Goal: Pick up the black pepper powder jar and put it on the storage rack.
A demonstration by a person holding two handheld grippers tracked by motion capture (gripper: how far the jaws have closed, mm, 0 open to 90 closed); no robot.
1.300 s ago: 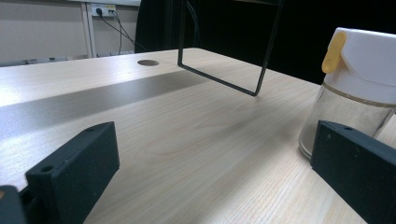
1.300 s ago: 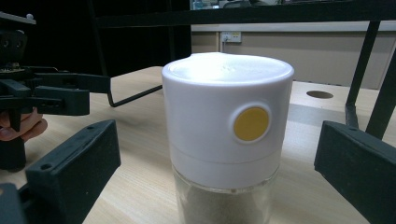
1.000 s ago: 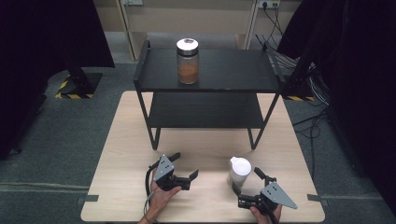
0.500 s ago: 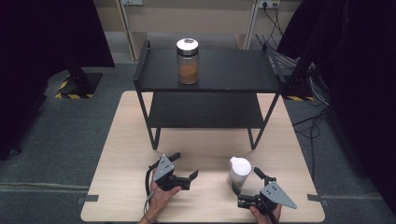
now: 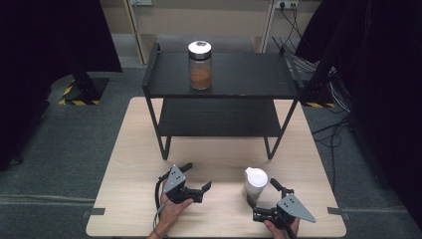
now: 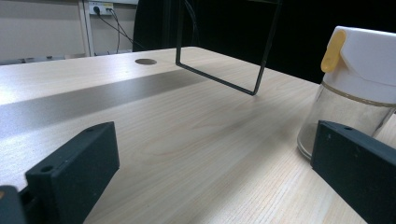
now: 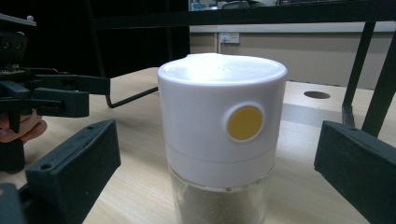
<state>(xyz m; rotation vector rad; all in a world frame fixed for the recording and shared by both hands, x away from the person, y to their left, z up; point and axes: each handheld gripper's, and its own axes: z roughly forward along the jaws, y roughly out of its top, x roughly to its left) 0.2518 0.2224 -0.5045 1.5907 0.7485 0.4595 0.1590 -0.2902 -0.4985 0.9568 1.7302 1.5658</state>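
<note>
Right gripper (image 5: 260, 197) spread wide, empty, jaws either side of the white-capped shaker (image 5: 255, 182) standing near-right on the table (image 5: 124, 199); judged best to close squarely on the cap, keeping it upright; left gripper (image 5: 198, 178) open, idle.

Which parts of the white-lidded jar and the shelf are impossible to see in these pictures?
- White-lidded jar: base cut off by the bottom edge in the right gripper view.
- Same jar, left gripper view: right side cut off by the frame edge, lower part behind a jaw.
- Shelf: lower tier shadowed in the high view.
</note>
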